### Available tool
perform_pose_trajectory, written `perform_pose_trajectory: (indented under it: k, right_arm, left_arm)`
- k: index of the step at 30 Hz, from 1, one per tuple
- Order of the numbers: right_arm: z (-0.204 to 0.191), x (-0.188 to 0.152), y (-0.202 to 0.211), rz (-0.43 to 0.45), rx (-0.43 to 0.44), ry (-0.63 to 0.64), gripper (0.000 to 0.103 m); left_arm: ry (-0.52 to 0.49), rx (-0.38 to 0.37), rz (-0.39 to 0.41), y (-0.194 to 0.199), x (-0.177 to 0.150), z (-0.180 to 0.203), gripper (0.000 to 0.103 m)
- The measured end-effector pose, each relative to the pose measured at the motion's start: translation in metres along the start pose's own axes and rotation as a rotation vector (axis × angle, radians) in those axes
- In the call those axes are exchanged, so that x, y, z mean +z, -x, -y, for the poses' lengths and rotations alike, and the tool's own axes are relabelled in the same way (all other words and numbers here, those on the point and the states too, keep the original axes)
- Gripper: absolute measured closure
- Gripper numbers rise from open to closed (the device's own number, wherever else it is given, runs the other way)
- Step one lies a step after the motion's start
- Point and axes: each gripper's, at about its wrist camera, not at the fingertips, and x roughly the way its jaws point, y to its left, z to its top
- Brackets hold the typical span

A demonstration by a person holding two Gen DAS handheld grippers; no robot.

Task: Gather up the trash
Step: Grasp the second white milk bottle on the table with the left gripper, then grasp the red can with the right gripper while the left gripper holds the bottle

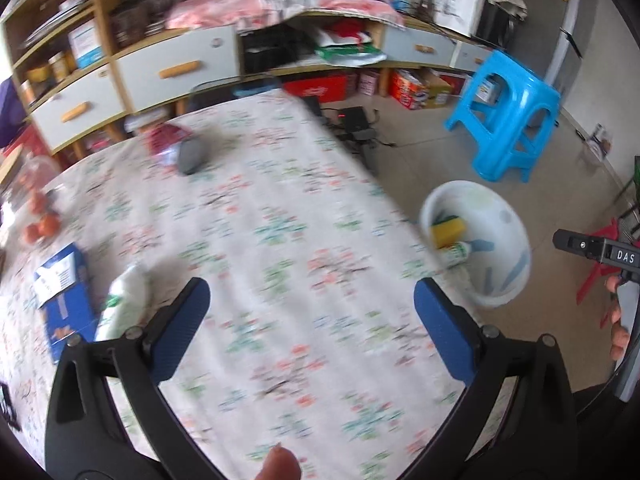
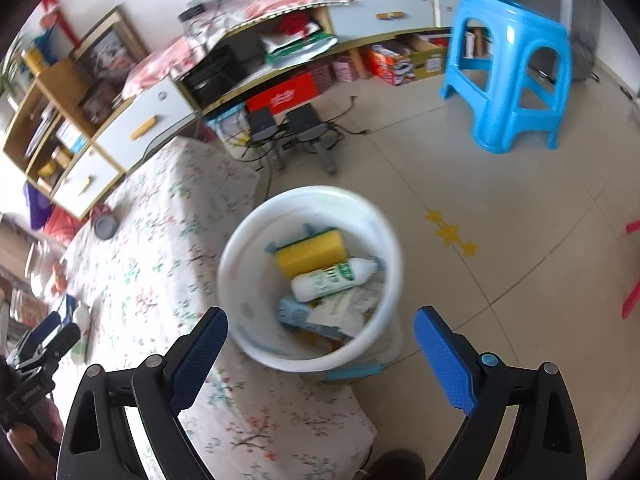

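Observation:
A white bucket (image 2: 372, 216) stands on the floor beside the table; it holds a yellow sponge (image 2: 310, 254), a white bottle (image 2: 332, 278) and paper scraps. It also shows in the left wrist view (image 1: 504, 216). My right gripper (image 2: 320, 340) is open and empty above the bucket's near rim. My left gripper (image 1: 312, 320) is open and empty over the floral tablecloth (image 1: 280, 208). A white bottle (image 1: 124, 300) and a blue box (image 1: 64, 296) lie on the table just left of the left gripper. A grey object (image 1: 192, 156) lies at the far end.
A blue plastic stool (image 2: 508, 68) stands on the tiled floor (image 2: 520, 240) beyond the bucket. Shelves with drawers (image 1: 160, 72) line the far wall. Black speakers and cables (image 2: 288, 128) sit on the floor by the table's far end. Orange fruit (image 1: 40, 224) lies at the table's left.

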Motion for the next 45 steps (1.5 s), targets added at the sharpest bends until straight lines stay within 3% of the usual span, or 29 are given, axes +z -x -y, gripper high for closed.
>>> perform_pose_trajectory:
  k: [6,15,23,27,30,36,40,45]
  right_arm:
    - [-0.046,-0.004,-0.018,-0.038,0.008,0.067,0.007]
    - [-0.104,-0.007,-0.039,-0.077,0.037,0.123,0.007]
    - [-0.135,-0.015,-0.054,-0.101,0.035,0.152,0.007]
    - [-0.146,-0.015,-0.059,-0.108,0.020,0.169,0.007]
    - [-0.160,-0.014,-0.057,-0.094,0.011,0.195,0.007]
    - [-0.207,-0.001,-0.059,-0.091,0.020,0.286,0.007]
    - [-0.249,0.017,-0.071,-0.090,0.045,0.362,0.007]
    - [-0.301,0.053,-0.104,-0.129,0.108,0.381,0.007]
  left_arm:
    - [0.085,0.092,0.027,0.010,-0.016,-0.063,0.001]
    - [0.230,0.081,-0.115,-0.011,-0.027,-0.136,0.004]
    - [0.232,0.059,-0.239,-0.049,-0.036,-0.150,0.028]
    - [0.238,0.056,-0.261,-0.055,-0.040,-0.152,0.057]
    - [0.264,0.027,-0.229,-0.045,-0.040,-0.154,0.061]
    - [0.368,-0.046,-0.079,0.011,-0.035,-0.174,0.061]
    - [0.449,-0.026,-0.009,0.039,-0.040,-0.194,0.061]
    - [0.544,0.005,0.028,0.047,-0.049,-0.224,0.061]
